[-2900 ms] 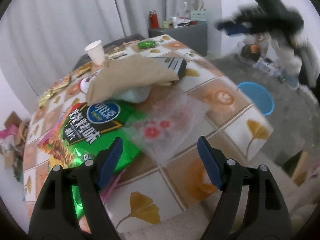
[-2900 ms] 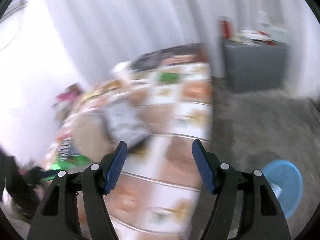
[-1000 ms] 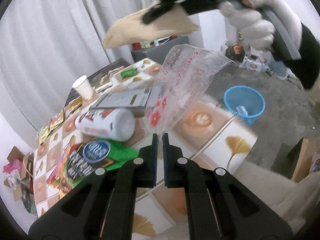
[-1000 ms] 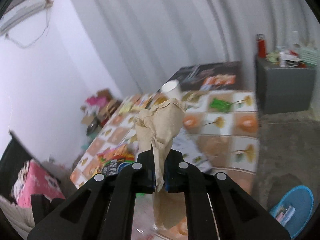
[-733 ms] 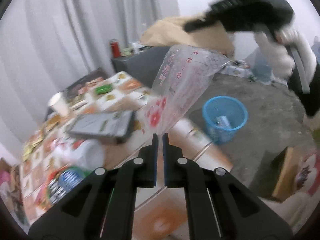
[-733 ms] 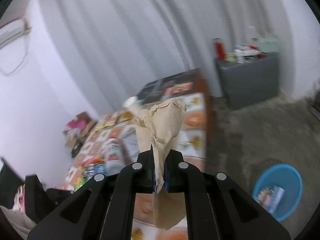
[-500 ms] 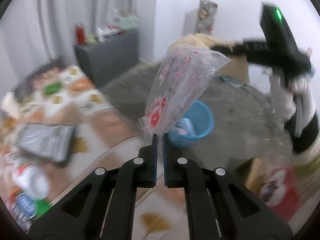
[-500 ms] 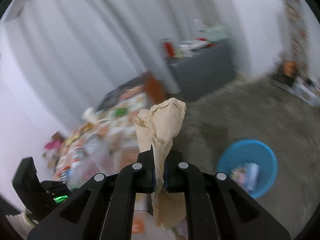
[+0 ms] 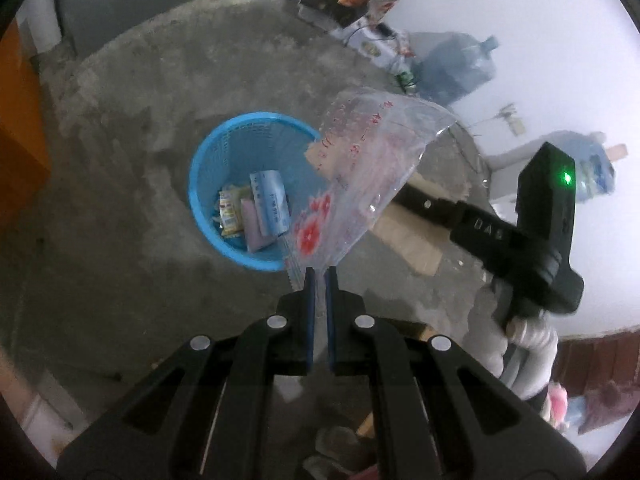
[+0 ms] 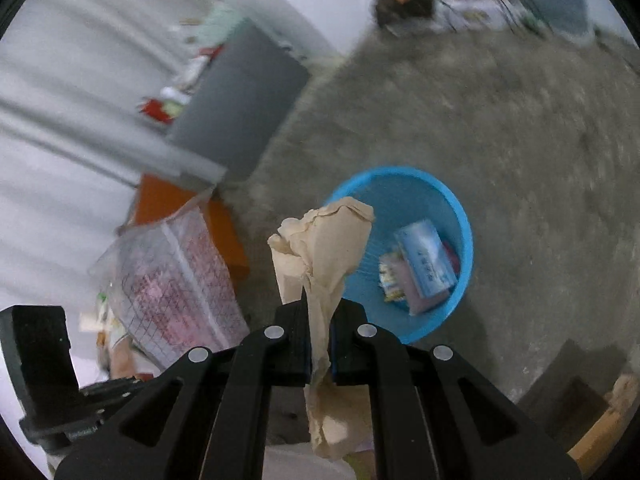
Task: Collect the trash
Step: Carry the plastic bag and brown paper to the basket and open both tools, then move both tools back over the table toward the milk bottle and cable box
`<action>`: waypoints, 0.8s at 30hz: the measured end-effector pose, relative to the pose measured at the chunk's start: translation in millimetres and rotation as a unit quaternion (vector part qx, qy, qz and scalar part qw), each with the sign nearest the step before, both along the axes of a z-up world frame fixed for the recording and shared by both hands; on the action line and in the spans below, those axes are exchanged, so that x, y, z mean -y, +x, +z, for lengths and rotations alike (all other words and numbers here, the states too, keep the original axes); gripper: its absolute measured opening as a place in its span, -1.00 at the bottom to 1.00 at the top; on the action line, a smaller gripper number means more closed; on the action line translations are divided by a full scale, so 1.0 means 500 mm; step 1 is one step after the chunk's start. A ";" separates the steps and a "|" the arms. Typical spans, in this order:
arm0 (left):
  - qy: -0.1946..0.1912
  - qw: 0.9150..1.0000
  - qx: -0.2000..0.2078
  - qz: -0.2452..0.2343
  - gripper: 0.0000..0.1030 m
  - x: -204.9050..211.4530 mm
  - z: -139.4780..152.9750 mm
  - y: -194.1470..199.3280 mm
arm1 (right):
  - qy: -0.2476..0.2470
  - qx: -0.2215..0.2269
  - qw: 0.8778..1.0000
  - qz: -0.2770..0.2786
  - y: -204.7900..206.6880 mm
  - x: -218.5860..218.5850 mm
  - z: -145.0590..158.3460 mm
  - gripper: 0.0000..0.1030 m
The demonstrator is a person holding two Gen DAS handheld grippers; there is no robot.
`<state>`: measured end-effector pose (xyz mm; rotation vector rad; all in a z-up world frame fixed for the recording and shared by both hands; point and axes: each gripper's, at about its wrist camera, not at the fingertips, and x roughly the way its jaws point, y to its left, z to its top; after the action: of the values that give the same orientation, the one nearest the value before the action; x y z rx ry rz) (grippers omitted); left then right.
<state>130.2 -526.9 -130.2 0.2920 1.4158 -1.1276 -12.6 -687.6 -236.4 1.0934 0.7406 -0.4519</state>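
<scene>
Two pieces of trash are carried over the blue basket (image 9: 208,184), ready to be dropped.

Left wrist view: the clear plastic bag (image 9: 360,168) is pinched by the left gripper (image 9: 318,280), overhanging the rim. Right wrist view: the brown paper (image 10: 320,256) is pinched by the right gripper (image 10: 319,320); both should be centred above the opening before the jaws are spread.

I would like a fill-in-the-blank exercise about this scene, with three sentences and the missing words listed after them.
1. The left tongs are shut on a clear ____ bag printed with red flowers.
2. The right tongs are shut on a crumpled ____ paper bag.
3. The basket on the floor, which already holds some packets, is ____ in colour.

Missing words: plastic; brown; blue
</scene>
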 end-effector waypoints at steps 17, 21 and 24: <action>0.001 0.998 0.010 0.069 0.09 0.053 -0.115 0.066 | -0.025 -0.071 0.996 -0.051 0.005 0.052 -0.143 0.08; -0.030 0.996 0.013 0.078 0.14 0.019 -0.057 0.066 | -0.056 -0.055 0.996 -0.042 -0.013 0.033 -0.078 0.08; -0.068 0.994 0.013 0.087 0.23 -0.032 0.006 0.060 | -0.083 -0.032 0.996 -0.025 -0.020 0.010 -0.015 0.13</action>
<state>160.0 -511.1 -127.0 0.0852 1.3077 -1.0662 -22.7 -692.4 -244.1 0.9479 0.7194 -0.5828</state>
